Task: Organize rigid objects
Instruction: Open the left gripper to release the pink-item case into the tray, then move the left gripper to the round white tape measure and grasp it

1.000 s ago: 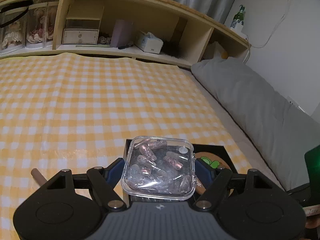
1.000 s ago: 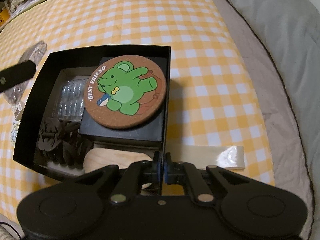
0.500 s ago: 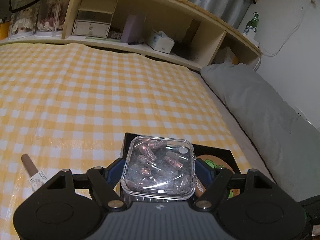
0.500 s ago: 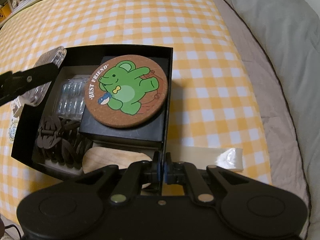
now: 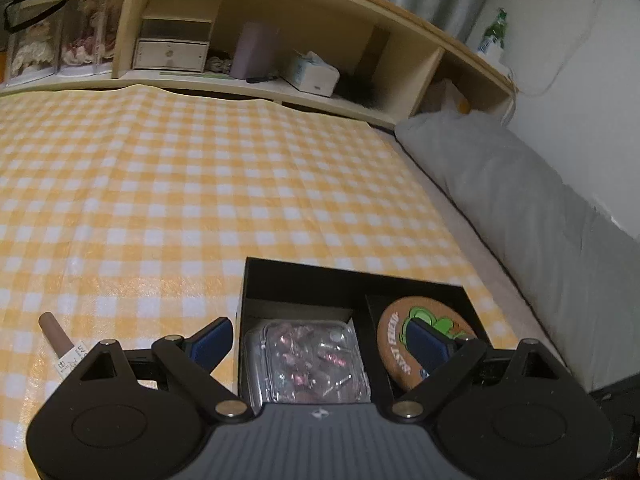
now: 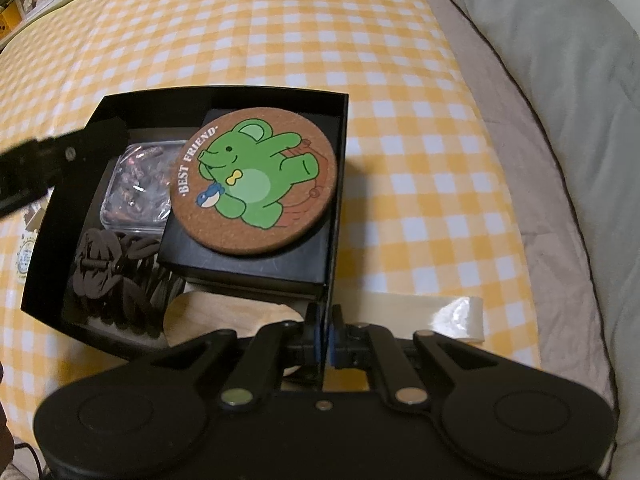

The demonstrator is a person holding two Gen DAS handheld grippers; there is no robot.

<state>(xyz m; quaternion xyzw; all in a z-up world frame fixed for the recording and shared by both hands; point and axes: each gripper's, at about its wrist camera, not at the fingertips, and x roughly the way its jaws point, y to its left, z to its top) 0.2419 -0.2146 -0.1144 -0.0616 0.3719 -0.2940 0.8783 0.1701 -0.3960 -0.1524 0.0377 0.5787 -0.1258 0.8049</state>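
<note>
My left gripper (image 5: 319, 322) hovers over the open black box (image 5: 340, 276), its jaws opening wide. Below and between the fingers lies a clear plastic case (image 5: 308, 360) of pinkish pieces, and neither pad touches it. In the right wrist view the same clear case (image 6: 136, 188) rests in the left part of the black box (image 6: 338, 200), beside a cork coaster (image 6: 256, 176) with a green bear. My right gripper (image 6: 325, 336) is shut on the box's right wall near its front corner. One left finger (image 6: 60, 160) shows above the box's left edge.
Dark hair clips (image 6: 116, 276), a wooden oval (image 6: 224, 312) and a smaller black box (image 6: 248, 264) under the coaster fill the box. A glossy strip (image 6: 420, 312) lies right of it. A brown tube (image 5: 54, 332) lies on the checked cloth, with a grey pillow (image 5: 540, 220) to the right.
The left gripper carried the clear case over the box, then spread its jaws. The case now lies inside the box. The right gripper kept its hold on the wall.
</note>
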